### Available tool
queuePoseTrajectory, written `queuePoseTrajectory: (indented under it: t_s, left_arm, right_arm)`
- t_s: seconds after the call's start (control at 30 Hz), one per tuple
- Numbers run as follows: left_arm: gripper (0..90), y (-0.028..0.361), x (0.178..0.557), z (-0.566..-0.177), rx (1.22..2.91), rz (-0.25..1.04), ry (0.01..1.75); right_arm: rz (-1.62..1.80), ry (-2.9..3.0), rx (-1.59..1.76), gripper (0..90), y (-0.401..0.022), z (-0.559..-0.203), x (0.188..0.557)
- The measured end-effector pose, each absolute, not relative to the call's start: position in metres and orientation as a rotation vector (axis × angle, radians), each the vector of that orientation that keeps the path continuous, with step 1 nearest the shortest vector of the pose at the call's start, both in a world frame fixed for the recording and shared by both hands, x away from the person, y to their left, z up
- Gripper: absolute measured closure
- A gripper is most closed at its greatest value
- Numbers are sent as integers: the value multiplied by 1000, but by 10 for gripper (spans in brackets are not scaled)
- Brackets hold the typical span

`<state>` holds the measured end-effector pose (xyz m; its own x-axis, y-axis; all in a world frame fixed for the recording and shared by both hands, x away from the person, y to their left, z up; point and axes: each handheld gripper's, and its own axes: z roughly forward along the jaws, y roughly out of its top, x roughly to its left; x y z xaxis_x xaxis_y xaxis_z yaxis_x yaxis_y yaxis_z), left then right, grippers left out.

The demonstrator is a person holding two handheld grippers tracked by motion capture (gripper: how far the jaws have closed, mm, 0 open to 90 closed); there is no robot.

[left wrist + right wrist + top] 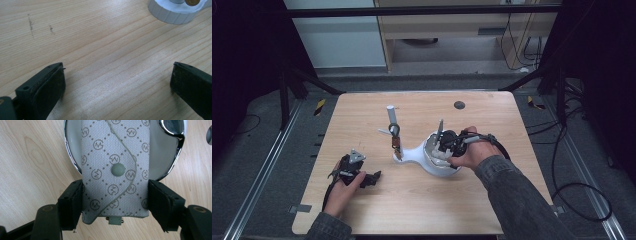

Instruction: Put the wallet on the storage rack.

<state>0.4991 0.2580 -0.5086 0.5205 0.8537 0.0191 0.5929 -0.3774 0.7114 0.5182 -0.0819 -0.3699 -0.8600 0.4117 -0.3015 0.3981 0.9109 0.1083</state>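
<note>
Two hand-held grippers worked: the right hand-held gripper (115,202) clamped a patterned pouch (115,167) over the white stand's dish (439,162), bench (422,210) centre; the left hand-held gripper (117,85), at eight o'clock, gaped over bare wood.

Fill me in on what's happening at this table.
A person works with a gripper in each hand. The right gripper is shut on a grey monogram-patterned key pouch, holding it over the chrome-rimmed white dish of a white stand. The stand's upright post has a small brown item hanging on it. The left gripper rests low over the bare wooden table, its fingers wide apart with nothing between them.
</note>
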Motion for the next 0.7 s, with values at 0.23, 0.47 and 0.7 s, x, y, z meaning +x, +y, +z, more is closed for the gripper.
queuePoseTrajectory:
  t_s: [0.23,0.47,0.7]
  left_arm:
    - [0,258,499,-509,2107,513,1171]
    - [0,258,499,-509,2108,512,1170]
    - [0,257,499,-508,2111,513,1170]
  right_arm:
    - [58,2751,604,319,-79,-375,522]
    - [65,2754,614,319,-77,-377,526]
    - [61,2764,620,318,-73,-382,531]
